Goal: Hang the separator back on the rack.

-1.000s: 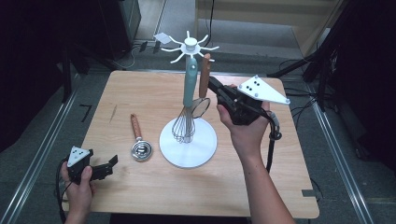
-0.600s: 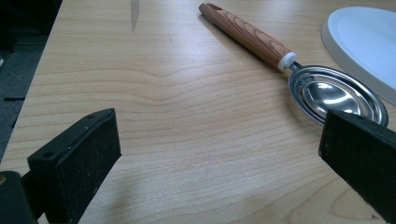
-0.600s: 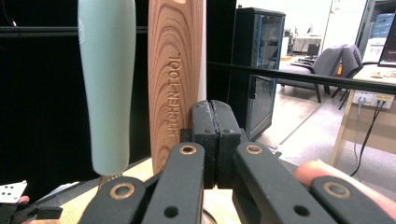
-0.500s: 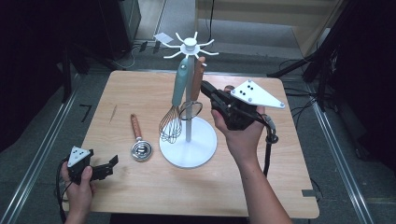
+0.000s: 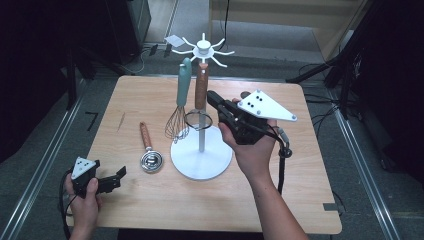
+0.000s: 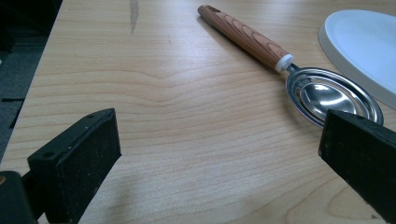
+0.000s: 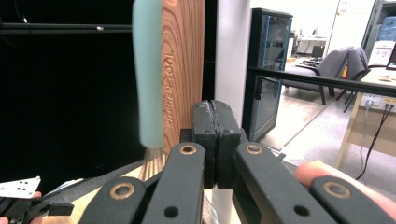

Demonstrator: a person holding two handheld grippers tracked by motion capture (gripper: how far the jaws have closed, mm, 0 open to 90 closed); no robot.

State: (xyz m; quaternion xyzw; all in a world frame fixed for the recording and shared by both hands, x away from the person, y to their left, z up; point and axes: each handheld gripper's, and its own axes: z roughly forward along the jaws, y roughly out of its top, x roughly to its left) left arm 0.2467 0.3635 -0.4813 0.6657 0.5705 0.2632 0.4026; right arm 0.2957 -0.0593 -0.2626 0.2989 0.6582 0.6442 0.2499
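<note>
A white utensil stand [image 5: 201, 159] is set at the middle of the wooden table [image 5: 300, 200]. A teal-handled whisk [image 5: 180, 102] and a wooden-handled utensil [image 5: 201, 86] are hung from its top hooks. The right gripper [image 5: 212, 97] is held just right of the stand's pole, jaws pressed together on nothing. A wooden-handled spoon [image 5: 149, 151] lies left of the stand's base. The left gripper [image 5: 118, 176] is held farther left, jaws spread apart.
</note>
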